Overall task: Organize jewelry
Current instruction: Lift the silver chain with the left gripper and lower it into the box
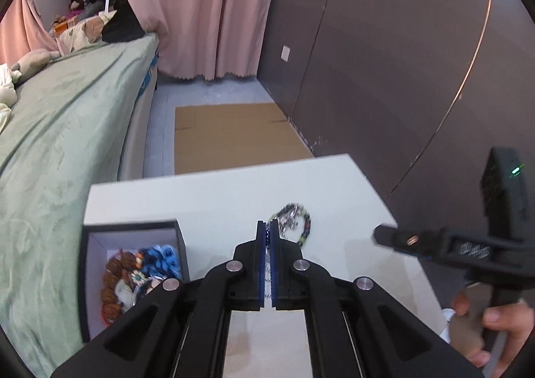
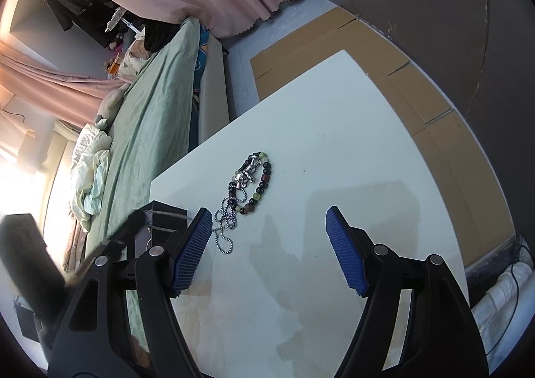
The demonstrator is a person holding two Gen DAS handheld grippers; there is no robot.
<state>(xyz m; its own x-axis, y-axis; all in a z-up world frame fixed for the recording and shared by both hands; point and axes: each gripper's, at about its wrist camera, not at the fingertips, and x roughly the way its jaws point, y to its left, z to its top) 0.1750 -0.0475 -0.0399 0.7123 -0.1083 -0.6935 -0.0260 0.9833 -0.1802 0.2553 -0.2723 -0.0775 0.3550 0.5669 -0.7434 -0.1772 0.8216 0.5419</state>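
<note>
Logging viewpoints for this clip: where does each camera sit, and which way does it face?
Left wrist: on the left tool, facing down across the table; its pads pinch a chain; box to the left, the right tool and a hand to the right.
Right wrist: on the open right tool, looking down at the table.
Shared: bracelet, chain, bed.

Green-sheeted bed (image 1: pixel 63 130) beside pink curtains (image 1: pixel 200 10) — flattened cardboard (image 1: pixel 234 134) on the floor
</note>
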